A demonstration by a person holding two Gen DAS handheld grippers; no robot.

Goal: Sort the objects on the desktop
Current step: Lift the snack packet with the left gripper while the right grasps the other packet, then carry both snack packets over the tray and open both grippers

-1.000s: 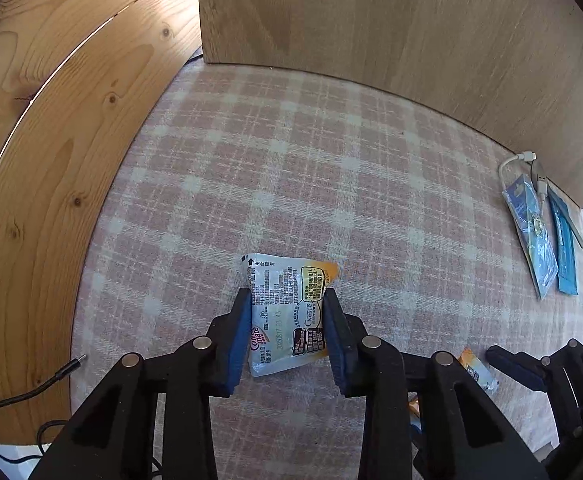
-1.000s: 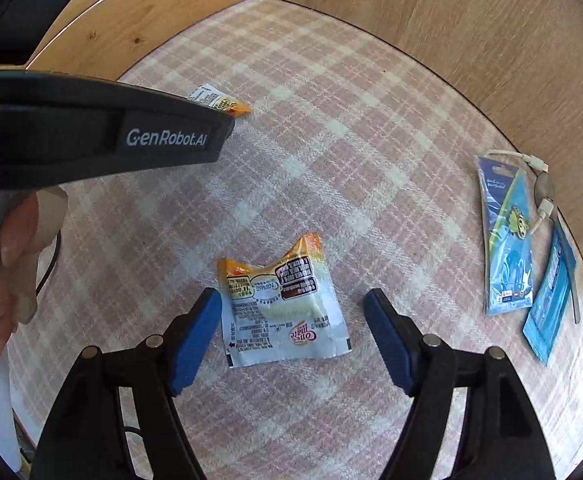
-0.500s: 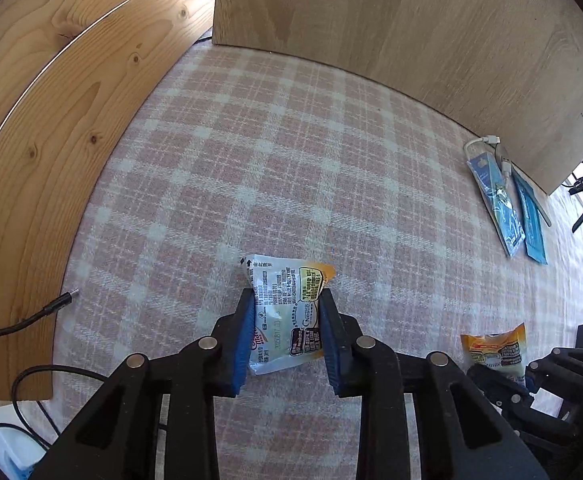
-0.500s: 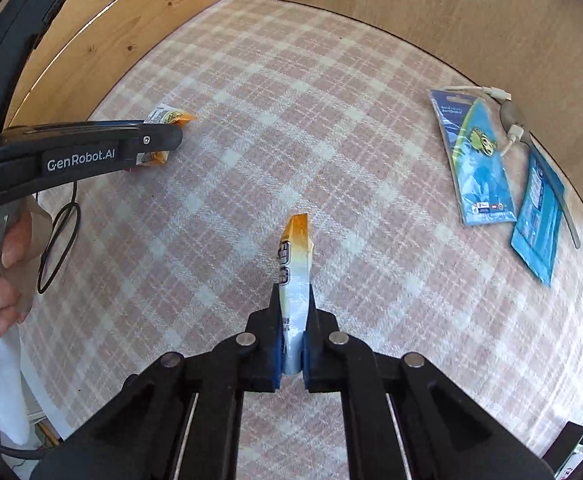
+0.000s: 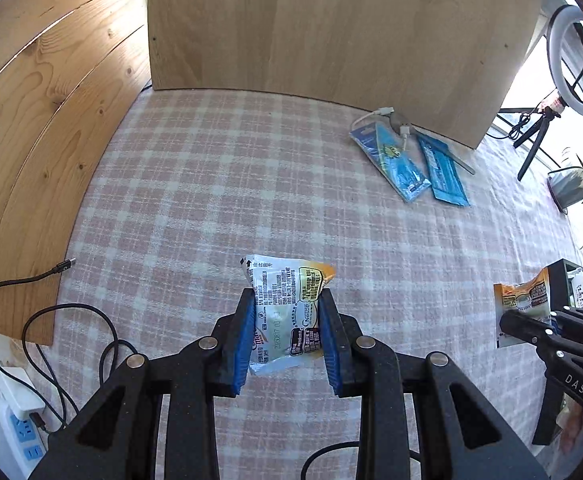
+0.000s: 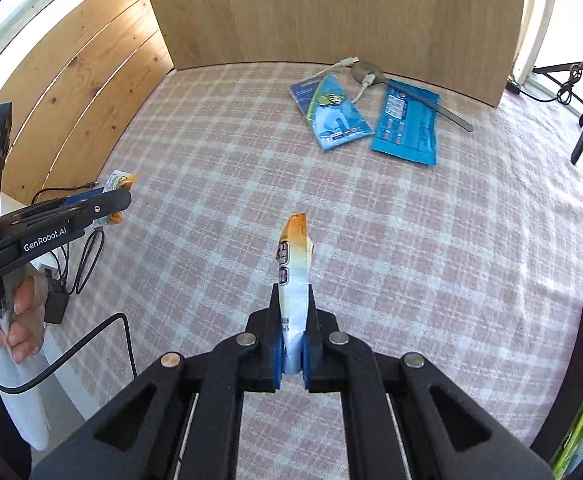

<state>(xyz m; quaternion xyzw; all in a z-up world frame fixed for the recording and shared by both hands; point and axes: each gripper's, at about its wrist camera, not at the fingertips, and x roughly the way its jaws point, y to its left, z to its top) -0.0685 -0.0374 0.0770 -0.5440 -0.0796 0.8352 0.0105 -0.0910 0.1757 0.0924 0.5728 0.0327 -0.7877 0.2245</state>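
Silver-and-orange sachet (image 5: 287, 312), printed "Nestle", is pinched flat between the left claw's (image 5: 287, 338) blue pads. A matching sachet (image 6: 293, 280) is clamped edge-on by the right claw (image 6: 292, 344). "GenRobot.AI" is read on the left claw's side.

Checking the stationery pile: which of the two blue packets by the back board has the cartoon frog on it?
The left packet, nearer the white cable; the right packet shows only rows of small print.
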